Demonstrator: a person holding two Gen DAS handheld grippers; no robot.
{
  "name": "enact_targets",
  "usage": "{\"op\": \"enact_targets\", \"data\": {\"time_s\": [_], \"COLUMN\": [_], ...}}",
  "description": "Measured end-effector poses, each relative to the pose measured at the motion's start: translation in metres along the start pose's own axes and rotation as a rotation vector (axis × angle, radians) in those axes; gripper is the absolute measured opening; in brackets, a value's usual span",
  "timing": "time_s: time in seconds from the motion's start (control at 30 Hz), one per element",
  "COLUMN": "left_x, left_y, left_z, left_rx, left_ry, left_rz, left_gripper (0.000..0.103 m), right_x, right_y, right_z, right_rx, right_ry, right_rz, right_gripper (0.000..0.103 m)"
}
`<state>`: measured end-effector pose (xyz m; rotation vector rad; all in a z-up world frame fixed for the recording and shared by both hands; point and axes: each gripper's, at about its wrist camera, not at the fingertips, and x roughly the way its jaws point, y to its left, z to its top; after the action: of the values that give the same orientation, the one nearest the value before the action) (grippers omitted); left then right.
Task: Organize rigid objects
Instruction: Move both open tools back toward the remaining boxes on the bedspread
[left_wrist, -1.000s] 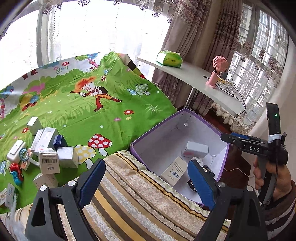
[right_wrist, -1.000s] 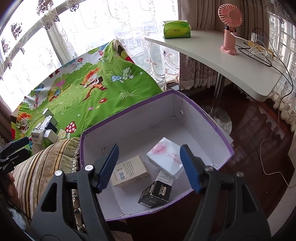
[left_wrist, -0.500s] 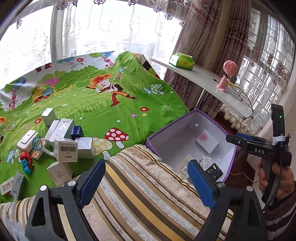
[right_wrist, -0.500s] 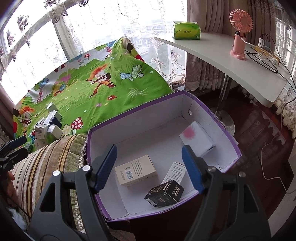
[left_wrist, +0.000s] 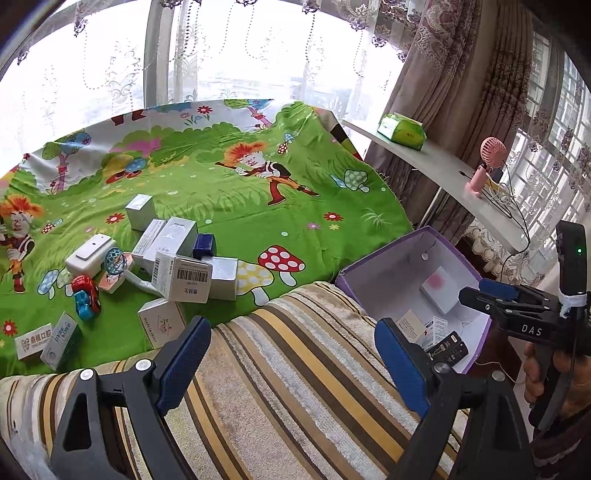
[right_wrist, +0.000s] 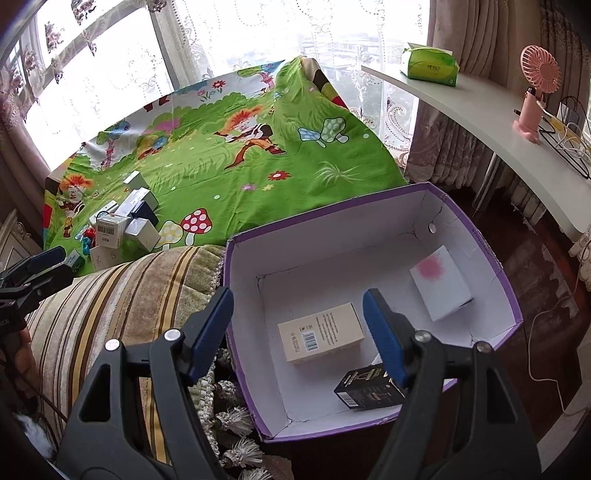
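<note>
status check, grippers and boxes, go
Left gripper open, empty. Right gripper open, empty, over purple cardboard box. Three small boxes inside; pile of small cartons waits on green cartoon cloth. Striped cushion between.

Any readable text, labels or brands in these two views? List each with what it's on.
"DAS": white letters on the right tool.
"made in china": script on the small white carton at the mat's near edge.
Barcoded white box: bars and Chinese print show, digits too small to read.
White-and-red box: Chinese characters, too blurred to quote.
Beige box, black box, green tissue pack: print unreadable.
</note>
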<state>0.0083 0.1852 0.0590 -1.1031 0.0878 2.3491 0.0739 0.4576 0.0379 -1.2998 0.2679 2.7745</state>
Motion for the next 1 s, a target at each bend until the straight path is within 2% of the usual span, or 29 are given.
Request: {"op": "enact_targets", "data": {"time_s": [0.3,0.6,1.0], "left_x": [-0.004,-0.022,-0.038], "left_y": [0.032,0.092,0.158], "left_z": [-0.008,-0.023,-0.043], "left_rx": [-0.094,-0.247,-0.354], "left_ry": [0.012,0.001,0.016], "left_rz": [0.029,0.077,0.151], "left_gripper": [0.091,0.091,0.078], "right_x": [0.011,0.025,0.04], "right_y": [0.03,0.066,0.106], "right_z": [0.002,0.001,0.003], "right_rx": [-0.042,-0.09,-0.14], "right_ry": [0.031,0.07,0.111], "right_rz": [0.032,0.086,0.155], "right_gripper": [0.076,0.077,0.077]}}
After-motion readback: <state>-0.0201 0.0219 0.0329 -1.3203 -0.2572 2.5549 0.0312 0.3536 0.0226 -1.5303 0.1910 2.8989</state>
